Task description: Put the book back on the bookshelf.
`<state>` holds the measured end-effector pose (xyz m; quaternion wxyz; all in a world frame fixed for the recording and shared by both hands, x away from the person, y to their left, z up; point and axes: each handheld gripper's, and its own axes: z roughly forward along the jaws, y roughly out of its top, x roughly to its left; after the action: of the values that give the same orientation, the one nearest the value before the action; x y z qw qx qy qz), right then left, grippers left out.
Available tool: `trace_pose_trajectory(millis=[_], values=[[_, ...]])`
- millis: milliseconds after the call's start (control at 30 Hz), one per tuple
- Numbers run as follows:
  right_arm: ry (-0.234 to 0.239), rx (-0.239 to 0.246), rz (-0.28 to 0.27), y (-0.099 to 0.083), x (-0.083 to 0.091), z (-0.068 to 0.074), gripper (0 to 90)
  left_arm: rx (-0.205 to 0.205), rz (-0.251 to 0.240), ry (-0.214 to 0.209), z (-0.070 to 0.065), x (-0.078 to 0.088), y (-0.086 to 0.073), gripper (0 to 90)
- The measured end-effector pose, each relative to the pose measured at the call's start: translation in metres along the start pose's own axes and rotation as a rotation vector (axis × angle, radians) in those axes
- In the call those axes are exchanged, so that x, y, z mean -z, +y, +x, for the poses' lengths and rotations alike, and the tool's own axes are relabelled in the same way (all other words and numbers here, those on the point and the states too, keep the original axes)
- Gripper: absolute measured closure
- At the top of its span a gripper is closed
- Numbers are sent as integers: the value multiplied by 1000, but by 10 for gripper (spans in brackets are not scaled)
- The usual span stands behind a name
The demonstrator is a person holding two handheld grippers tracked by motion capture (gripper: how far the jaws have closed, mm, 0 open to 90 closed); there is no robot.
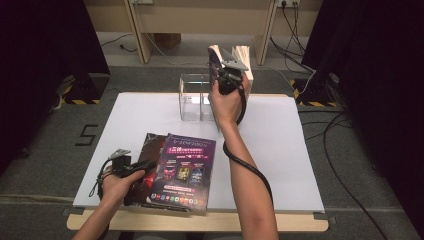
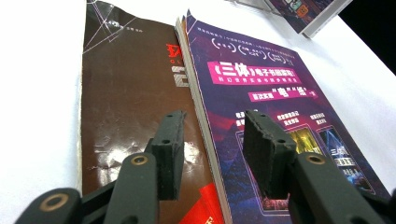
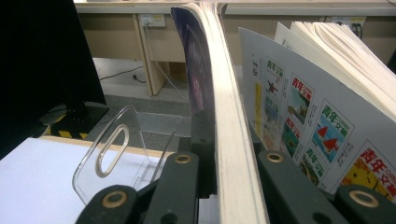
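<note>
Thick paperback [image 3: 224, 116] upright, clamped in right tongs [image 3: 223, 186]; left tongs [image 2: 212, 144] open over glossy magazine [image 2: 266, 116].

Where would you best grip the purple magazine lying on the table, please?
Grip the purple magazine at its left, spine edge, coming in low from the near side. It lies flat, overlapping the brown magazine, so that raised edge gives the open left gripper a lip.

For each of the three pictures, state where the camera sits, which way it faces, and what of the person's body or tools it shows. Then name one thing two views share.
High view: above the person's side, looking forward and down at the white table; both forearms and grippers show.
Left gripper view: on the left gripper, facing the purple magazine; its open jaws show.
Right gripper view: on the right gripper, facing the upright magazine it clamps.
Shared: the clear rack.
</note>
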<state>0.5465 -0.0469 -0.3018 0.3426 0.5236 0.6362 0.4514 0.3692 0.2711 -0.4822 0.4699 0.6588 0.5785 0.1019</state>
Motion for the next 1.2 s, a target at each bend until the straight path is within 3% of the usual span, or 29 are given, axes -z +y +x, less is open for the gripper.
trace_pose_trajectory(millis=[467,1200], values=[[-25,-17,1,-2,-13,0,830,4,-3,-4,1,0,0,578],[-60,5,-2,-5,-25,4,827,3,1,-4,2,0,0,580]])
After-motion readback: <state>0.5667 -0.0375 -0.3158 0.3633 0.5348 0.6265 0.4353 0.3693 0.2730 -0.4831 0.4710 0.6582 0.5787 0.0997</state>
